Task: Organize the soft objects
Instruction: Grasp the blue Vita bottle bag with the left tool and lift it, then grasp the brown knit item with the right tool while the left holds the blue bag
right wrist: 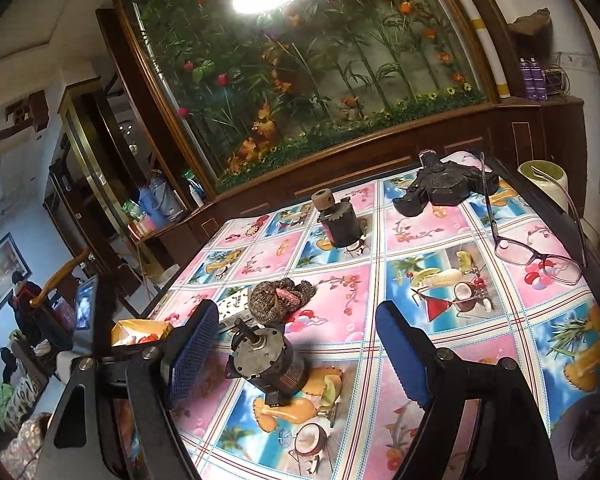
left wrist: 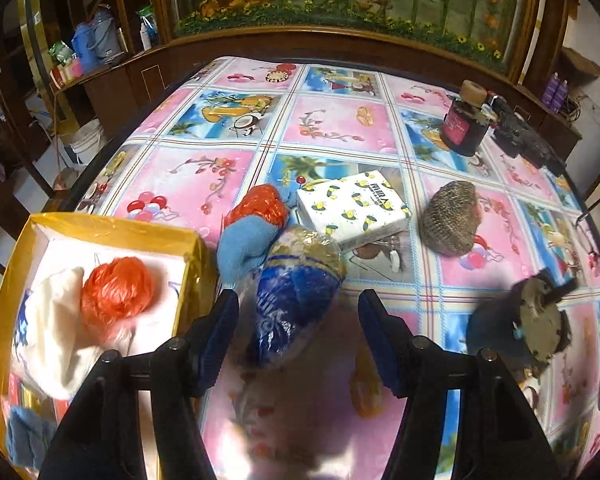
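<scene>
In the left wrist view my left gripper [left wrist: 296,336] is open, its jaws on either side of a blue-and-clear plastic bag with brown stuff inside [left wrist: 296,292] lying on the table. Behind it lie a blue cloth [left wrist: 244,244], an orange plastic ball [left wrist: 260,206], a tissue pack [left wrist: 354,206] and a brown knitted item [left wrist: 452,218]. The yellow box [left wrist: 112,228] at left holds an orange ball [left wrist: 118,294] and white cloth [left wrist: 56,320]. My right gripper [right wrist: 296,350] is open and empty above a small motor [right wrist: 266,364]. The knitted item [right wrist: 280,300] lies beyond it.
Hard items stand on the patterned tablecloth: a motor [left wrist: 540,320], a dark jar with a spool on top [left wrist: 462,120] [right wrist: 338,220], a black device [right wrist: 444,188], glasses [right wrist: 536,252]. A wooden cabinet with a plant display runs behind the table.
</scene>
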`<state>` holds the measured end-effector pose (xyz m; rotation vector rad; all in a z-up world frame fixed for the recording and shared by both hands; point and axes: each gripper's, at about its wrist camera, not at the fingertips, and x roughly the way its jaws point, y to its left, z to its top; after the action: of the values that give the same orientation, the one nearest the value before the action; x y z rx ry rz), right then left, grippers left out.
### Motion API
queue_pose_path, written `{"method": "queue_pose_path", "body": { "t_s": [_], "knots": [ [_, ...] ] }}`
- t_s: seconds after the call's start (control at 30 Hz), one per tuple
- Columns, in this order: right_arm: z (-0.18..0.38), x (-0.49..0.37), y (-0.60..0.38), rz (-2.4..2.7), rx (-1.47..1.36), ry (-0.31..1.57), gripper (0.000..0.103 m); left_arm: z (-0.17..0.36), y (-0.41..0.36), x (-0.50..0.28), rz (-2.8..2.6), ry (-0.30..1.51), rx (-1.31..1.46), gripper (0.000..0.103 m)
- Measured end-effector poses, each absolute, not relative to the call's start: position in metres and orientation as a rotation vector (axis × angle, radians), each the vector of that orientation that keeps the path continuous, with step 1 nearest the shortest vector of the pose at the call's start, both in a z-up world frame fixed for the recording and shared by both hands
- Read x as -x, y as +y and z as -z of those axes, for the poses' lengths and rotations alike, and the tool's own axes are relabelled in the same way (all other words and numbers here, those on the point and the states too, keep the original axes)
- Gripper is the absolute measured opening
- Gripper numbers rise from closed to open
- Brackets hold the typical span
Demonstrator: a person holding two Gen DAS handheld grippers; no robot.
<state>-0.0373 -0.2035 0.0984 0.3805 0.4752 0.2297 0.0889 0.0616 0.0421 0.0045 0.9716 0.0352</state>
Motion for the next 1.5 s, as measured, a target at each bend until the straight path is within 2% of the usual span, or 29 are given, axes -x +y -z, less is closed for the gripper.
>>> {"method": "queue_pose_path", "body": {
  "t_s": [0.07,0.1,0.13,0.23,0.53,0.73,0.87,1.13,1.5],
  "knots": [
    [-0.098,0.037,-0.203,-0.234,-0.384,0.479,0.084,-0.037,0.063,-0.096,-0.057,0.974,-0.016,0.061],
    [-0.097,0.037,-0.203,-0.236,-0.386,0.479,0.084,-0.033,0.065,-0.099,-0.049,0.984,-0.001,0.055],
    [-0.097,0.036,-0.203,-0.237,-0.387,0.479,0.084,-0.03,0.067,-0.101,-0.047,0.995,0.01,0.04],
    [-0.095,0.034,-0.204,-0.235,-0.394,0.485,0.084,-0.027,0.067,-0.096,-0.05,0.976,0.01,0.035],
    [-0.09,0.029,-0.203,-0.228,-0.392,0.502,0.084,-0.033,0.046,-0.017,0.051,0.882,0.119,0.035],
    [-0.079,0.014,-0.208,-0.264,-0.445,0.564,0.084,-0.021,0.041,-0.009,0.079,0.839,0.085,0.035],
    [-0.079,-0.009,-0.204,-0.289,-0.512,0.697,0.084,-0.021,0.046,-0.01,0.101,0.832,0.124,0.035],
    [-0.116,-0.101,-0.143,-0.283,-0.421,1.004,0.084,-0.021,0.046,-0.01,0.107,0.831,0.133,0.035],
    [-0.055,-0.194,-0.096,-0.173,-0.381,1.334,0.084,-0.021,0.046,-0.01,0.107,0.831,0.143,0.035]
  ]
}}
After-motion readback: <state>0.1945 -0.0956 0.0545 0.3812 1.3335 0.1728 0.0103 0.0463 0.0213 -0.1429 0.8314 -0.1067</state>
